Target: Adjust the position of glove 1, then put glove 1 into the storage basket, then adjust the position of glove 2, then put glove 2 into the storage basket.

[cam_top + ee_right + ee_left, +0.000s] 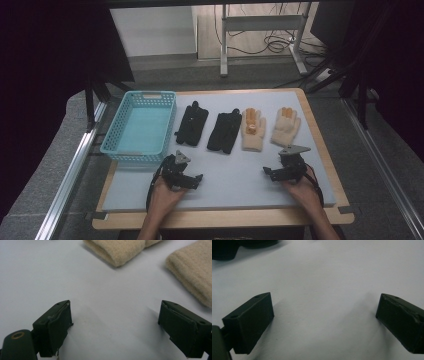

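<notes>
Four gloves lie in a row on the pale grey mat (pixel 230 175). Two are black gloves (pixel 192 124) (pixel 224 131); two are cream gloves (pixel 253 129) (pixel 285 125) with orange fingertips. A light blue basket (pixel 120 134) stands at the left. My left gripper (pixel 186 176) rests low on the mat near the front left, open with nothing between its jaws (pixel 324 315). The right gripper (pixel 278 172) sits at the front right, also open and empty (pixel 115 322). In the right gripper view two cream glove cuffs (pixel 116 250) (pixel 192 272) lie just ahead.
The mat lies on a wooden table (pixel 225 219) with a grey floor around it. A metal rail (pixel 75 170) runs along the left side. A white stand (pixel 260 30) and cables are beyond the table's far edge.
</notes>
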Demonstrator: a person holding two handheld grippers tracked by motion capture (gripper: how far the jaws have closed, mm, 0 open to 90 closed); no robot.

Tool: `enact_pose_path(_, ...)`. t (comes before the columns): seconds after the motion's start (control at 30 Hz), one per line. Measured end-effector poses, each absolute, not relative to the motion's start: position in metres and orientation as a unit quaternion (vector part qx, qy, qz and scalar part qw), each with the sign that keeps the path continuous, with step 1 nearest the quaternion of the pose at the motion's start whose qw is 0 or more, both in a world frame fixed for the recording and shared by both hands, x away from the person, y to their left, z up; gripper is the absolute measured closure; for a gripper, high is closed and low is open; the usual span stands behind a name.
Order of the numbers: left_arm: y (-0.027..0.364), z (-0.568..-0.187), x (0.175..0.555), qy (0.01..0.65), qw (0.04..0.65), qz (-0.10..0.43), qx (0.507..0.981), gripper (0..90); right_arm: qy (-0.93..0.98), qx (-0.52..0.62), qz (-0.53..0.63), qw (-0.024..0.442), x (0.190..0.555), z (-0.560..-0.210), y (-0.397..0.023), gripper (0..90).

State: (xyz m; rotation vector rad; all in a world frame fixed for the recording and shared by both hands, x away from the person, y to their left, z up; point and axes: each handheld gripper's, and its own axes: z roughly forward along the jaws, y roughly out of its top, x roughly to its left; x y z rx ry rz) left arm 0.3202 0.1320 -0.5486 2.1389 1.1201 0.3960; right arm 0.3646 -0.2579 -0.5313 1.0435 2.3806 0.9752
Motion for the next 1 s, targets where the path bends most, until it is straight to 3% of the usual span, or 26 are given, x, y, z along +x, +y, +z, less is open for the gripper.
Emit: enact_pose_path(1.0,0.1323,-0.5488,0.3201,0.431,0.342,0.152,0.821,2.1,0.847,0.363,0.345,0.177,0.3645,-0.5313,-0.2574,8.6)
